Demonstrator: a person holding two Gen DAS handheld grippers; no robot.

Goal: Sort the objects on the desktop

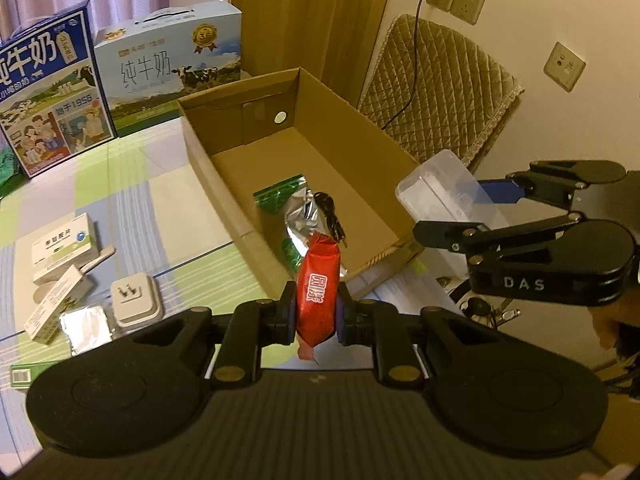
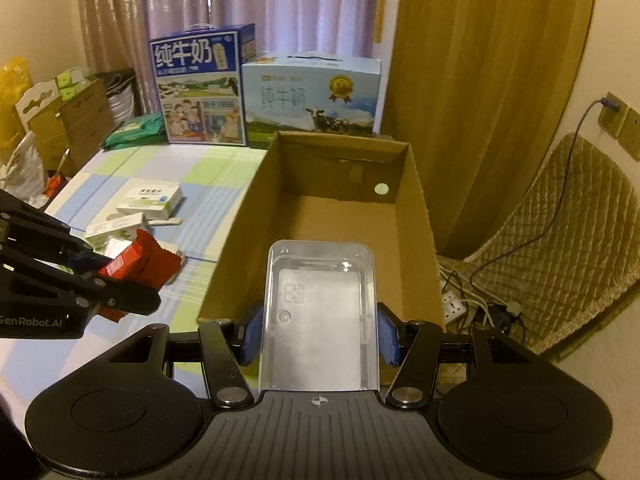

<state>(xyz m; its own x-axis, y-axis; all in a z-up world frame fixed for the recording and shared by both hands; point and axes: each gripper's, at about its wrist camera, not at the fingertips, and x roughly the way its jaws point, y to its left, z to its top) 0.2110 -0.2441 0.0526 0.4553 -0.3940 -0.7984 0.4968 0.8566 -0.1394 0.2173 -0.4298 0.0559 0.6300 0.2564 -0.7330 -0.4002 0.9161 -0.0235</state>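
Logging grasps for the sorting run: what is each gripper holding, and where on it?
Left gripper pinches the red snack packet across its lower half. Right gripper clamps the clear plastic tray by its long sides.

2 milk cartons (image 2: 202, 88), 1 cardboard box (image 2: 416, 216)

Left tool (image 1: 316, 314) clamps red packet (image 1: 317, 288) at cardboard box (image 1: 224, 184) edge; right tool (image 1: 460, 216) grips clear tray (image 1: 438, 188).

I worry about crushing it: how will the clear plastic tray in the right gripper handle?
The clear plastic tray looks thin-walled, so probably light and flexible under the right gripper. Its glossy sides may slip. Held by one end, it might sag or twist.
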